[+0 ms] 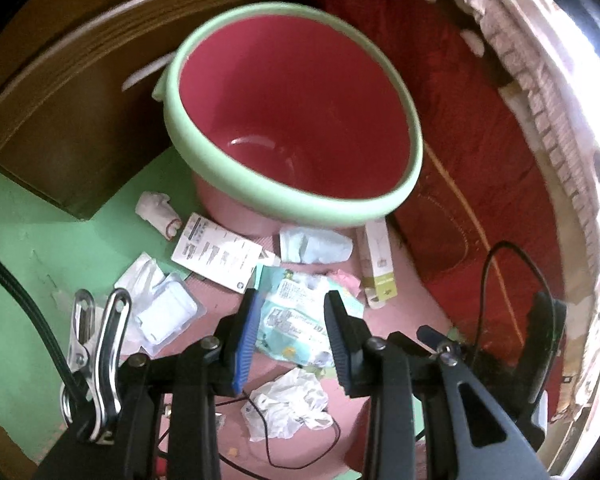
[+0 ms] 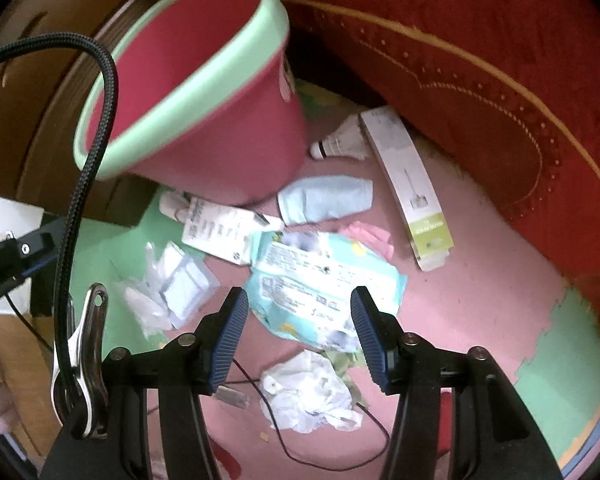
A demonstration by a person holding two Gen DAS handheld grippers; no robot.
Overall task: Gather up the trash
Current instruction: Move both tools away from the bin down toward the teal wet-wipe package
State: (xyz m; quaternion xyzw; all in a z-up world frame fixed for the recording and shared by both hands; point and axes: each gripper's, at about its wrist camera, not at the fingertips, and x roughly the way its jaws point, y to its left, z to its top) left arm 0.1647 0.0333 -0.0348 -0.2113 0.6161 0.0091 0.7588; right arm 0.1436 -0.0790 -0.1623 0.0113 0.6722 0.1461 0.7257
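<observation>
One pink bucket (image 1: 292,120) stands empty; wrappers (image 2: 324,280) litter the floor beside it.

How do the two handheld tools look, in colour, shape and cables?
Both tools are black with hinged linkage arms and ribbed blue pads. The left tool and the right tool each carry a shiny metal clip and a braided black cable.
</observation>
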